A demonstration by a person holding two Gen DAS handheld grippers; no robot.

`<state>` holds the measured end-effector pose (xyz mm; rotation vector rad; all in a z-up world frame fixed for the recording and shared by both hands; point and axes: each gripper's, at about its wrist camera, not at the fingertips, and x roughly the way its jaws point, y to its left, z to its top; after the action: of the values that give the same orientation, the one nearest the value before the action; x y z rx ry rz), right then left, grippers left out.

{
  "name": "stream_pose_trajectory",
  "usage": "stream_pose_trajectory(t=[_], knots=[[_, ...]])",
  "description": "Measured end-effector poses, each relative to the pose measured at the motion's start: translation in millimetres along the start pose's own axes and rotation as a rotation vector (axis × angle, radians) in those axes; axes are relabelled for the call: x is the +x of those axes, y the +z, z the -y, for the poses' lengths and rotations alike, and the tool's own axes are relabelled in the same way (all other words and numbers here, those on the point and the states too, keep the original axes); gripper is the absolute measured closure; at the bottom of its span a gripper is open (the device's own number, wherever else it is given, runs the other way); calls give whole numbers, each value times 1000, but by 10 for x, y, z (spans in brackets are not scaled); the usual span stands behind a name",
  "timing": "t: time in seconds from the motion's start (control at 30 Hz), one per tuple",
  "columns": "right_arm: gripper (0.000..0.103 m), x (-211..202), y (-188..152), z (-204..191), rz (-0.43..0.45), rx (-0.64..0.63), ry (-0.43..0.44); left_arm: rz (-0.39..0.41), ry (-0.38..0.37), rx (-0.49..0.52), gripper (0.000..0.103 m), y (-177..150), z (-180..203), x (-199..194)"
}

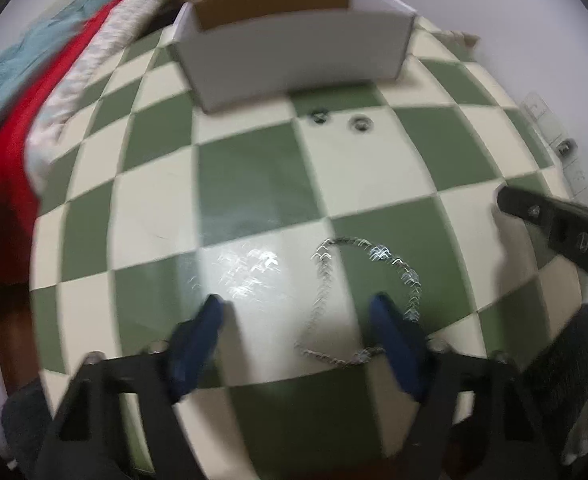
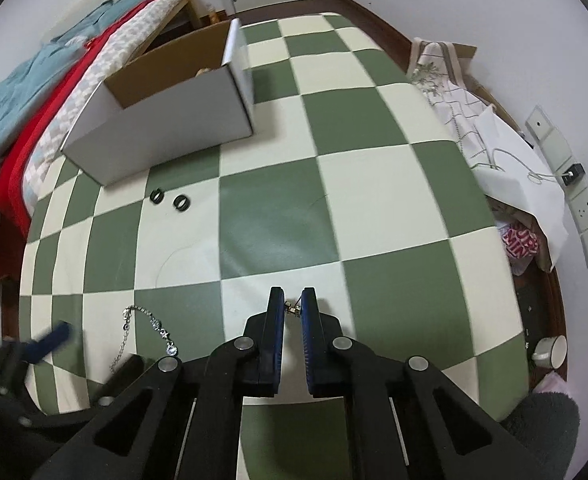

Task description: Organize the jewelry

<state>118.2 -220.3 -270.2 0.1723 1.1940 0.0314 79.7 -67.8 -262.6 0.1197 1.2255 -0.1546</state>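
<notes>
A silver chain (image 1: pixel 325 300) lies looped on the green and cream checkered table (image 1: pixel 254 184), between the blue fingers of my open left gripper (image 1: pixel 299 304). It also shows in the right wrist view (image 2: pixel 150 326), with the left gripper (image 2: pixel 50 342) beside it. My right gripper (image 2: pixel 292 300) is nearly shut around a small gold piece of jewelry (image 2: pixel 292 309), just above the table (image 2: pixel 357 128). Two dark rings (image 1: pixel 339 120) lie before an open white cardboard box (image 1: pixel 294 48); rings (image 2: pixel 170 199) and box (image 2: pixel 162 120) also show in the right wrist view.
A bed with red and teal bedding (image 2: pixel 34 92) runs along the table's left side. Cloths and a white bag (image 2: pixel 505 152) crowd the right edge by the wall sockets (image 2: pixel 585 208). A cup (image 2: pixel 549 350) stands on the floor at right.
</notes>
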Motion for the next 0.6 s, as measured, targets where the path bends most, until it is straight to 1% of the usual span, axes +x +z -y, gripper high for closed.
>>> stream_pose_trajectory(t=[0.03,0.07,0.1,0.2,0.3,0.47,0.6], knots=[[94,-17,9,25,3,7,1,6,-20,4,48,5,14,-9],[94,-29,15,40,4,11,1,9,-25,19,70,20,38,-24],[94,-47,24,60,8,18,3,16,-29,31,103,41,52,-42],[94,-79,40,93,15,35,13,-3,-70,15,103,89,1,-27],[94,-119,51,97,24,43,22,-4,-76,-26,103,107,-122,-32],[94,-220,87,113,48,57,45,26,-95,-106,103,148,-400,-191],[94,-258,113,128,53,73,64,62,-125,-119,103,161,-477,-381]])
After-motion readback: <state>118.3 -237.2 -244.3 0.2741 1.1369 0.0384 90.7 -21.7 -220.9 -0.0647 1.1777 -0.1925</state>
